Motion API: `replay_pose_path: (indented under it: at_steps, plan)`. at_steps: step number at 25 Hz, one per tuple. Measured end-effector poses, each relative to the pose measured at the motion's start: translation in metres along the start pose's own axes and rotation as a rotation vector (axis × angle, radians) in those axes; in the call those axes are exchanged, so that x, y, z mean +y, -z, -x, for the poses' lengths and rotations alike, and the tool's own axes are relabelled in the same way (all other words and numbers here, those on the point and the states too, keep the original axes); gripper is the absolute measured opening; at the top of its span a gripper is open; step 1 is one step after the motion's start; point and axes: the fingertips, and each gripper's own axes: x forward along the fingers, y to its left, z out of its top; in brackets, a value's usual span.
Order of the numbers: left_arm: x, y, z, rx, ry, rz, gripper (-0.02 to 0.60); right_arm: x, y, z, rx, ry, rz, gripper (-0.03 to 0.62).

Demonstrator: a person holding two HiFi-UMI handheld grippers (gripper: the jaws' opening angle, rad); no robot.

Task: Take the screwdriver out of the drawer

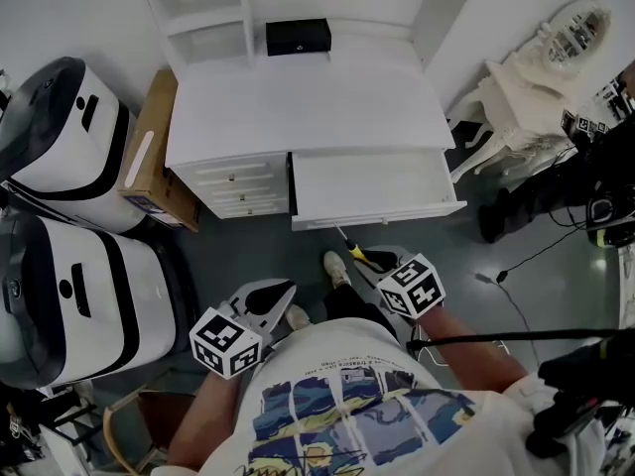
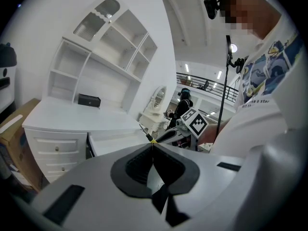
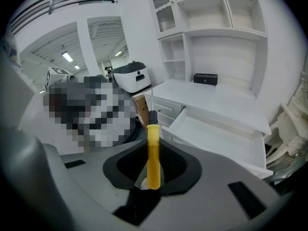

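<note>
screwdriver (image 3: 153,134): yellow handle, black collar, thin dark shaft, gripped at the handle by right tongs (image 3: 153,160); left tongs (image 2: 153,150) closed, empty.

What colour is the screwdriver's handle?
The screwdriver handle is yellow; it shows best in the right gripper view.

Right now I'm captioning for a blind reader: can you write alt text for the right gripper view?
The right gripper is shut on a yellow-handled screwdriver pointing away between its jaws. Behind stands a white desk with its wide drawer pulled open, a small black box on top.
</note>
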Motion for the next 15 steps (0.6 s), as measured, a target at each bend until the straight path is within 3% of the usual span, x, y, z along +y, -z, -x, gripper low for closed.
replay_pose_path:
  at_steps: [15]
  plan:
    - [-0.0015,0.0105,-0.0024,0.018,-0.007,-0.003,0.014,0.0015,0.0091,-0.0072,-0.010,-0.012,-0.005,0.094]
